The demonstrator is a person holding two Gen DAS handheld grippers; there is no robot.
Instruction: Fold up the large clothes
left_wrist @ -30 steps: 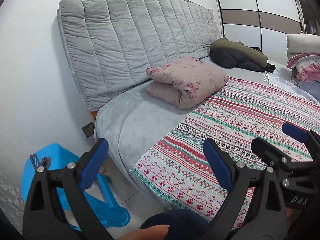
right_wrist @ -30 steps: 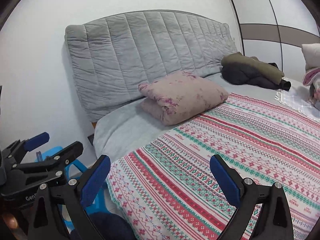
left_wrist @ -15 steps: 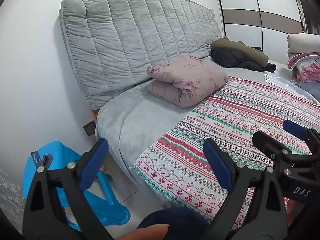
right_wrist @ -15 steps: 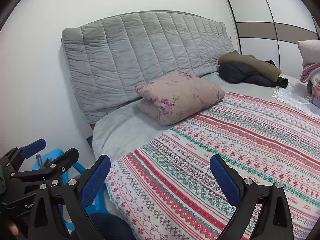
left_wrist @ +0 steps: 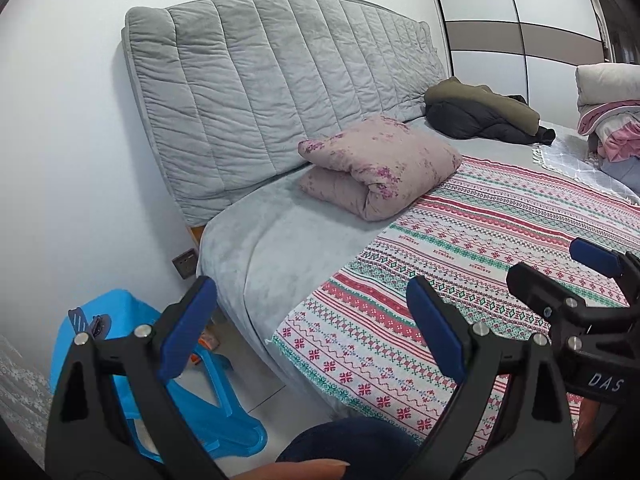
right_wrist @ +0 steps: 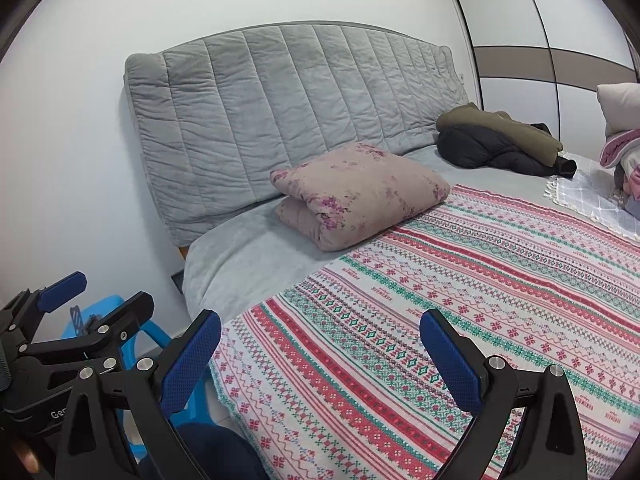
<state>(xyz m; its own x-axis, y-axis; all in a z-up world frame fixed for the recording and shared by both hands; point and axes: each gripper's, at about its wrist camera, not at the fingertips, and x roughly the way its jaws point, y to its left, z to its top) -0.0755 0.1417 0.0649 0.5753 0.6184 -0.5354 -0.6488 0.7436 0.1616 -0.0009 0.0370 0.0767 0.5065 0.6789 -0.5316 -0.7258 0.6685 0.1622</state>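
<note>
Left wrist view: left gripper (left_wrist: 310,316), black frame with blue pads, jaws spread wide, empty, held above the bed's near corner. Right gripper (right_wrist: 320,354) likewise spread and empty; also visible at 3 o'clock in the left view (left_wrist: 568,276). Red, green and white patterned blanket (left_wrist: 480,240) lies flat across the grey mattress (left_wrist: 272,248), filling 3 to 5 o'clock. Folded pink floral quilt (left_wrist: 380,168) sits at 12 o'clock, touching the blanket's far edge. Dark olive jacket (left_wrist: 484,114) bunched at 1 o'clock near the grey quilted headboard (left_wrist: 280,80). Blue plastic stool (left_wrist: 120,320) at 8 o'clock on the floor.
</note>
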